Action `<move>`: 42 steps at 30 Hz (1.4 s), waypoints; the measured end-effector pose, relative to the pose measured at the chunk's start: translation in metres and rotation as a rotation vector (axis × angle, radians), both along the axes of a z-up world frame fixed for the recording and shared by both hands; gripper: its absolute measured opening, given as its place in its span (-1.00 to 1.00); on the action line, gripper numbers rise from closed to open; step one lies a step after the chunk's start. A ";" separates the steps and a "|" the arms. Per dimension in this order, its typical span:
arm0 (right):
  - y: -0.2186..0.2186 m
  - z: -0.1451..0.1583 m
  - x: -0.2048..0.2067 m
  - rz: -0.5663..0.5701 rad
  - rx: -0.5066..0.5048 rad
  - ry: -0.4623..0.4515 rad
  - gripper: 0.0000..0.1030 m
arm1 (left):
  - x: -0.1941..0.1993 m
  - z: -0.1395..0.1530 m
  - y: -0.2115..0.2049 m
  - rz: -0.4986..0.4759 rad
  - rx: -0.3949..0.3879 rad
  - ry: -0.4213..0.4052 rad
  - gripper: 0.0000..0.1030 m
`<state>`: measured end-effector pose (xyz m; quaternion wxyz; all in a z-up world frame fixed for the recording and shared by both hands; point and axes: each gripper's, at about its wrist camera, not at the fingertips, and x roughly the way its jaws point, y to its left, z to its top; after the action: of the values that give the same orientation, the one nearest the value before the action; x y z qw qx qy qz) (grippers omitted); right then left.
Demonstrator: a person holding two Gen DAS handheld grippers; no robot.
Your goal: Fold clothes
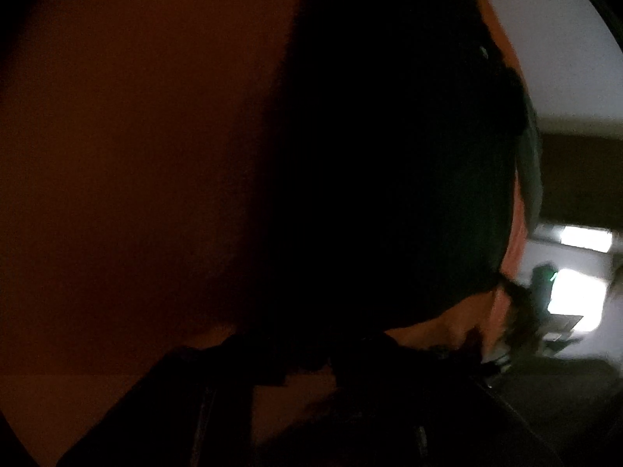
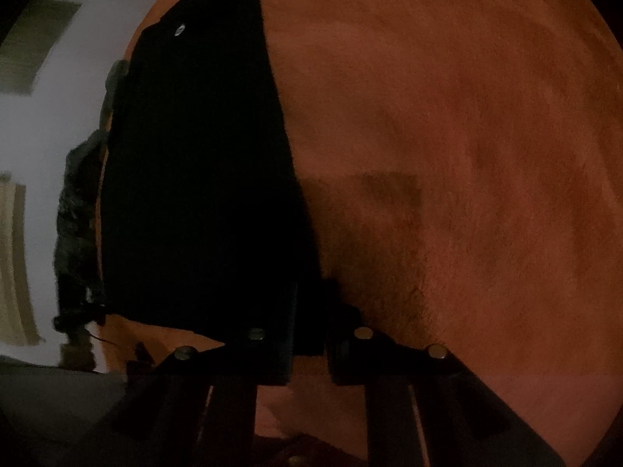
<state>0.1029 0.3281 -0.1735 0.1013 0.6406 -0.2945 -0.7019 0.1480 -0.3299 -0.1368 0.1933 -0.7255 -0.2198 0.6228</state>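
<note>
on the orange surface (image 2: 467, 116) a black garment (image 2: 202, 179) lies flat. the right gripper (image 2: 309, 354) has its fingers narrowed on the garment's near edge, apparently pinching it to lift a fold. the left gripper (image 1: 249, 381) sits at the near edge too; too dark to tell its fingers' state.

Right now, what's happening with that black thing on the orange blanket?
Someone is folding clothes with a grabber tool in each hand. A black garment lies spread on an orange fuzzy surface. The right gripper sits at the garment's near edge, its fingers closed down on the cloth there. The left gripper is low over the same garment too, but that view is too dark to tell whether it has hold of the fabric.
</note>
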 end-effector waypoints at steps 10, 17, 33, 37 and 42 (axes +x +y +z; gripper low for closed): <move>0.008 -0.015 0.024 -0.060 -0.176 -0.058 -0.79 | 0.022 0.021 0.002 0.046 0.042 0.108 -0.89; 0.005 -0.033 -0.002 -0.008 -0.194 -0.086 -0.75 | 0.012 0.001 -0.008 0.092 0.050 -0.039 -0.71; 0.022 0.107 -0.110 -0.047 -0.464 0.277 -0.85 | -0.091 0.175 0.000 0.034 0.186 0.452 -0.90; 0.032 0.147 -0.186 -0.049 -0.451 0.391 -0.85 | -0.148 0.198 0.004 0.106 0.219 0.553 -0.90; 0.068 0.172 -0.270 -0.090 -0.412 0.498 -0.85 | -0.225 0.196 0.009 0.237 0.232 0.619 -0.90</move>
<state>-0.1669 0.3960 -0.0014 0.2667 0.4015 -0.4247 -0.7664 -0.0773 -0.3205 0.0592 0.2584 -0.4449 -0.3027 0.8023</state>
